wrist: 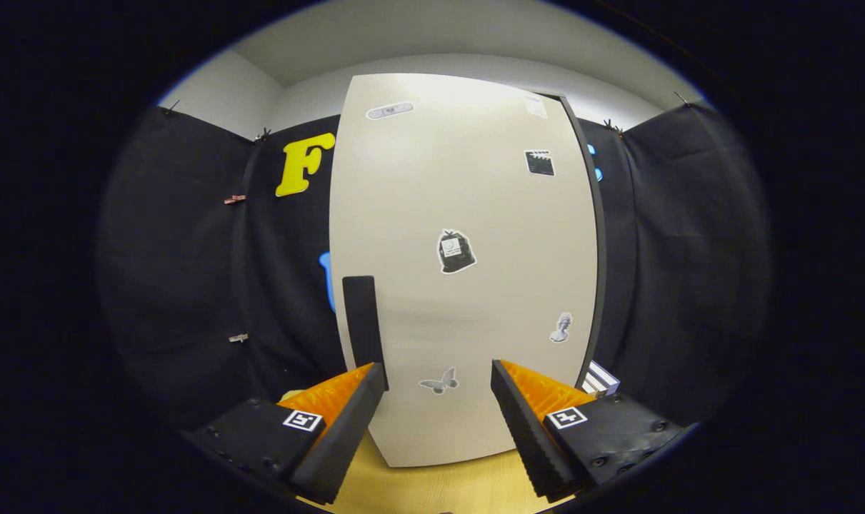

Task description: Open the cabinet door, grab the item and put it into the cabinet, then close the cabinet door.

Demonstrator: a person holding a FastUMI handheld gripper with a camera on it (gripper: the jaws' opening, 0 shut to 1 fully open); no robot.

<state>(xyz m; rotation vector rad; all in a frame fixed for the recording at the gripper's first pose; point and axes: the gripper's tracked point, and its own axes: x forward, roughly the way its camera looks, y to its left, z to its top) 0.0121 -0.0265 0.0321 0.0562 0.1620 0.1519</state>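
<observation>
Gripper [438, 368] held open, fingers [332, 428] well apart and clamped on nothing, aimed at the cabinet door [468, 214] that takes up the centre of the frame. Door seen flat-on and, as far as can be judged, shut against the cabinet, so nothing visible of the inside. Black handle [363, 321] standing upright along the door's left edge, left of centre, just above and beyond the left fingertip. Small striped thing [602, 378] at the lower right of the frame, beside the cabinet's right edge and partly hidden behind the right finger; possibly the item to stow, but too little of it showing to tell. Fits either a door waiting to be pulled open or one already pushed closed again. Risks from here: with the handle offset to the left of the gap between the fingers, closing now would catch bare panel and slip off; gripping the handle by its very edge could let it twist free mid-swing; swinging the door wide could knock whatever sits beside the cabinet on the wooden table [439, 485]; the cabinet itself might slide on the table if yanked. Count: one door, one handle, six stickers [456, 251] on the door, two fingers each bearing one square marker, one striped thing, two small clips [234, 199] on the cloth at the left.
</observation>
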